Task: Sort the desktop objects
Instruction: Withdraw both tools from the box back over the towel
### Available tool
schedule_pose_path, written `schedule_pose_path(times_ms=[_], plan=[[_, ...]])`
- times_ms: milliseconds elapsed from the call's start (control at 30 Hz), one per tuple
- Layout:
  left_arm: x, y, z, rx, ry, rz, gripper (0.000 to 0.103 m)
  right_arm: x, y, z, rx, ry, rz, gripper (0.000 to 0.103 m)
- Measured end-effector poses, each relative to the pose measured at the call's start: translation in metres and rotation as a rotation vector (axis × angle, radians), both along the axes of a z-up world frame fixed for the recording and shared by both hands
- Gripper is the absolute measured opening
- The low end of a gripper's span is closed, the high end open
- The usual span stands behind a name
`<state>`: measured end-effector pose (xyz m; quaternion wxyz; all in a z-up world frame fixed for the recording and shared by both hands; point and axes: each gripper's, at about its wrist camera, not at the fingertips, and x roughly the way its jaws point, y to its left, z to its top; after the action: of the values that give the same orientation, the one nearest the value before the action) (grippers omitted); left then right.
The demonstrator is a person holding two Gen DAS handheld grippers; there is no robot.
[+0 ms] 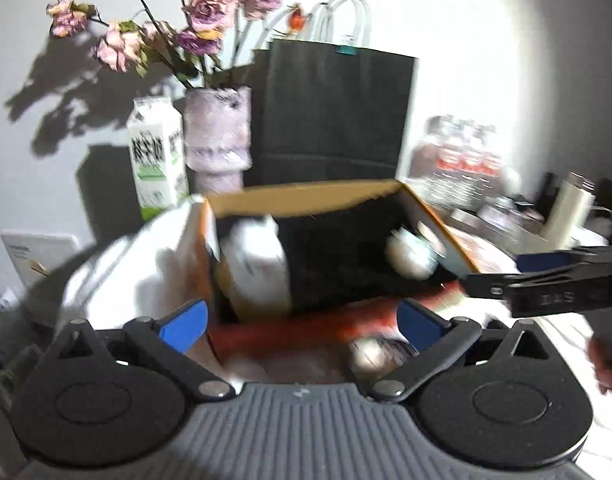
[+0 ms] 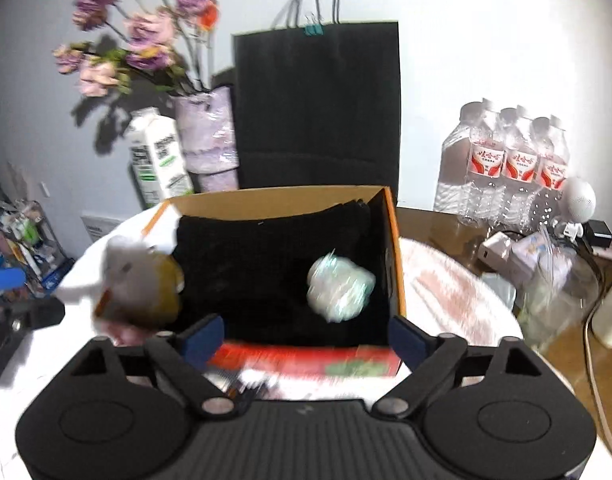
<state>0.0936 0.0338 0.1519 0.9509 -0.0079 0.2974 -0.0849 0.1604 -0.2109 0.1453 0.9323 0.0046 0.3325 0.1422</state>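
Looking down into the open cardboard box (image 2: 282, 200), we take it as our landmark: orange-rimmed, dark-lined, with its long axis running left to right across both wrist views. Behind it stand the black paper bag (image 2: 317, 104), the vase of dried roses (image 1: 218, 128) and the milk carton (image 1: 156, 156); off to its right are the shrink-wrapped water bottles (image 2: 513, 160).

Inside the box, near its right wall, lies a pale wrapped bundle (image 2: 339, 288), too blurred for us to name more closely. At the left wall a whitish and tan packet (image 2: 140, 288) shows at the rim, half in and half out as far as we can tell; in the left wrist view it reads as a white packet just inside that wall.

Both tools sit in front of the box's near wall, aimed into it. The left gripper (image 1: 302, 320) has its blue pads spread wide with nothing between them, and the right gripper (image 2: 306, 338) is likewise spread and empty. The bundle lies ahead and slightly right of our right jaws, so we judge that hand the nearer to it; the packet lies nearer the left.
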Motion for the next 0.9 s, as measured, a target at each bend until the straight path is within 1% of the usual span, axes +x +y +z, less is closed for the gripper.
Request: schedule_pose_path(times_ms=[67, 133, 200, 300, 367, 467, 533, 667, 733, 833, 900], plan=[[-0.026, -0.001, -0.013, -0.015, 0.016, -0.011, 0.103, -0.028, -0.002, -0.011, 0.013, -0.008, 0.014, 0.095], [-0.054, -0.001, -0.026, -0.043, 0.014, -0.026, 0.103, -0.057, -0.003, -0.023, 0.026, -0.01, 0.017, 0.095], [-0.079, 0.002, -0.041, -0.07, 0.009, -0.005, 0.103, -0.087, -0.005, -0.035, 0.046, -0.033, 0.025, 0.095], [-0.104, -0.001, -0.064, -0.051, 0.025, 0.036, 0.103, -0.13, -0.008, -0.057, 0.07, -0.078, 0.049, 0.098], [-0.118, -0.004, -0.078, -0.036, 0.046, 0.043, 0.103, -0.149, -0.008, -0.074, 0.049, -0.077, 0.054, 0.098], [-0.136, -0.006, -0.092, -0.03, 0.068, 0.044, 0.103, -0.173, -0.009, -0.092, 0.027, -0.083, 0.048, 0.098], [-0.146, -0.009, -0.102, -0.029, 0.085, 0.065, 0.103, -0.187, -0.014, -0.1, 0.056, -0.076, 0.04, 0.098], [-0.158, -0.019, -0.116, 0.011, 0.136, 0.062, 0.103, -0.205, -0.024, -0.112, 0.113, -0.042, -0.005, 0.098], [-0.165, -0.022, -0.119, 0.011, 0.151, 0.058, 0.103, -0.214, -0.026, -0.114, 0.114, -0.035, -0.014, 0.098], [-0.177, -0.026, -0.116, 0.004, 0.157, 0.036, 0.103, -0.225, -0.027, -0.117, 0.074, -0.031, -0.019, 0.098], [-0.184, -0.03, -0.113, 0.017, 0.153, 0.032, 0.103, -0.23, -0.027, -0.114, 0.06, -0.034, -0.033, 0.098]])
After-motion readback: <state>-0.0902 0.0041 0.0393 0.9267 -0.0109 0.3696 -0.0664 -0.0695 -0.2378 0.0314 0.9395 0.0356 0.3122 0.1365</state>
